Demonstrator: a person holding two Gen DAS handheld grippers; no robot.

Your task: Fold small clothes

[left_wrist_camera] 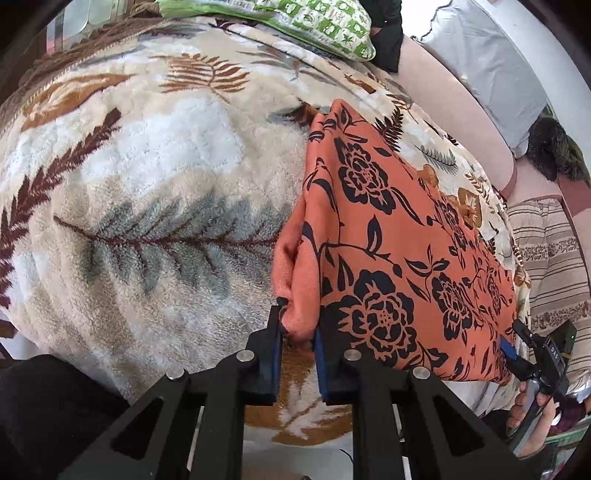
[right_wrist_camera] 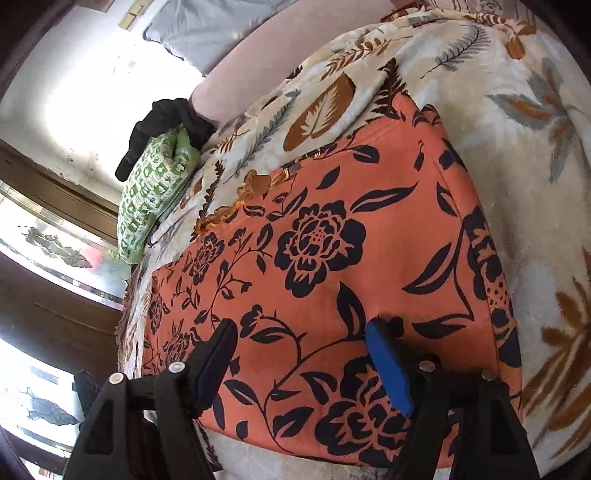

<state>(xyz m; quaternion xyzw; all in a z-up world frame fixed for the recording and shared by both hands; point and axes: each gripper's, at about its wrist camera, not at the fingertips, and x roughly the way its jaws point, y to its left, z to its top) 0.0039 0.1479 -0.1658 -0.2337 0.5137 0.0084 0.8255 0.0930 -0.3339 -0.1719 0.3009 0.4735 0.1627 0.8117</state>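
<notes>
Orange floral garment [left_wrist_camera: 399, 236]: I see it spread flat on the leaf-print fleece blanket [left_wrist_camera: 147, 166].
My left gripper [left_wrist_camera: 298, 325]: nearly closed, pinching the garment's bunched edge.
My right gripper [right_wrist_camera: 301, 332]: spread wide above the garment's near edge, holding nothing.
Beyond the garment: green patterned pillow [right_wrist_camera: 151, 192], black cloth [right_wrist_camera: 166, 122], pink sofa back [right_wrist_camera: 258, 48], grey cushion [right_wrist_camera: 207, 29].

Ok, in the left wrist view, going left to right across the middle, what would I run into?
Leaf-print fleece blanket → orange floral garment, its bunched edge between the left gripper fingers → striped fabric at the far right.
</notes>
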